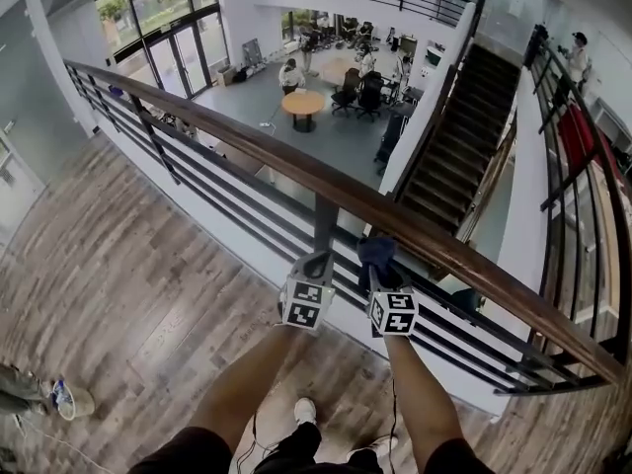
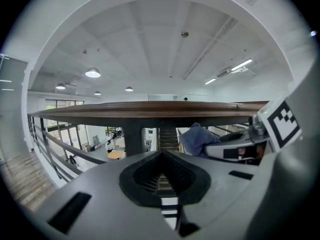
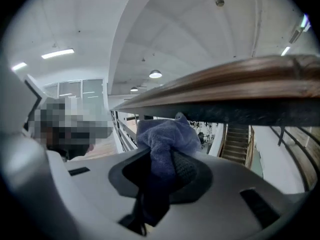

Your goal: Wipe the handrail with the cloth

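Observation:
A brown wooden handrail [image 1: 296,171] runs from the upper left to the lower right of the head view. My right gripper [image 1: 380,268] is shut on a bunched dark blue cloth [image 1: 376,251], held just under the rail's near edge. In the right gripper view the cloth [image 3: 165,139] bulges out between the jaws [image 3: 167,169], close below the handrail [image 3: 240,84]. My left gripper [image 1: 316,263] is beside it on the left, shut and holding nothing. In the left gripper view the handrail [image 2: 150,109] crosses above the left gripper [image 2: 161,176], and the cloth [image 2: 197,138] shows on the right.
A dark post [image 1: 326,220] and horizontal bars [image 1: 197,181] stand under the rail. Beyond the rail is a drop to a lower floor with a round table [image 1: 302,103] and a staircase [image 1: 464,136]. Wood flooring [image 1: 118,275] lies on my side, with a small bottle [image 1: 62,395] at the lower left.

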Action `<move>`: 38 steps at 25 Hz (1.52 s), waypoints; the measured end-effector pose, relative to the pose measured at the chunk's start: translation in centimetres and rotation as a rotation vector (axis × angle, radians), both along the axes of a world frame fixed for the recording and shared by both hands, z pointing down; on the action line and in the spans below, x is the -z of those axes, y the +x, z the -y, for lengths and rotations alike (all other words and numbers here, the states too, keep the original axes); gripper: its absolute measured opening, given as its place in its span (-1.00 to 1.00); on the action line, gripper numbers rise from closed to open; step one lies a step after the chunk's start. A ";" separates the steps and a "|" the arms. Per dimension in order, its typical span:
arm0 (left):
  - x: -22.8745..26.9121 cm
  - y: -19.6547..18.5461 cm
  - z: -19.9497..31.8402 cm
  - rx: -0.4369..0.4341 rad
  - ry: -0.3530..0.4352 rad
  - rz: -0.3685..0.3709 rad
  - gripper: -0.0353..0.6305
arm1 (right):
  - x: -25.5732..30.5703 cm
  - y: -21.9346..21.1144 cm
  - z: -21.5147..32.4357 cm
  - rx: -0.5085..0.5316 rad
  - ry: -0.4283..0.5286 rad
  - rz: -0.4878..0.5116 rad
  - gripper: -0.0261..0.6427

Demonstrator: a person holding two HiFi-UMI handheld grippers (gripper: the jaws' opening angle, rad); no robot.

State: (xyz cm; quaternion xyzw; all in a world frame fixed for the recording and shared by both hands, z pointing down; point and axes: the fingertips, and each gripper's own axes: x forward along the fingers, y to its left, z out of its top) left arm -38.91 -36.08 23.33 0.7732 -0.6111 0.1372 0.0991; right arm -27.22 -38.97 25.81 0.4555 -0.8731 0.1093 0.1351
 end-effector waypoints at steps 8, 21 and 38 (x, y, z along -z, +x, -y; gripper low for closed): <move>-2.3 -8.2 2.6 0.104 -0.034 -0.096 -0.90 | -4.3 -7.1 5.7 -0.140 -0.068 -0.080 -0.65; -5.9 -8.9 4.0 0.041 -0.069 -0.004 -0.90 | -9.0 -11.5 11.5 -0.147 -0.143 -0.169 -0.65; -6.9 -2.5 3.0 0.006 -0.106 -0.014 -0.90 | -11.0 -1.2 10.5 -0.274 -0.240 -0.178 -0.65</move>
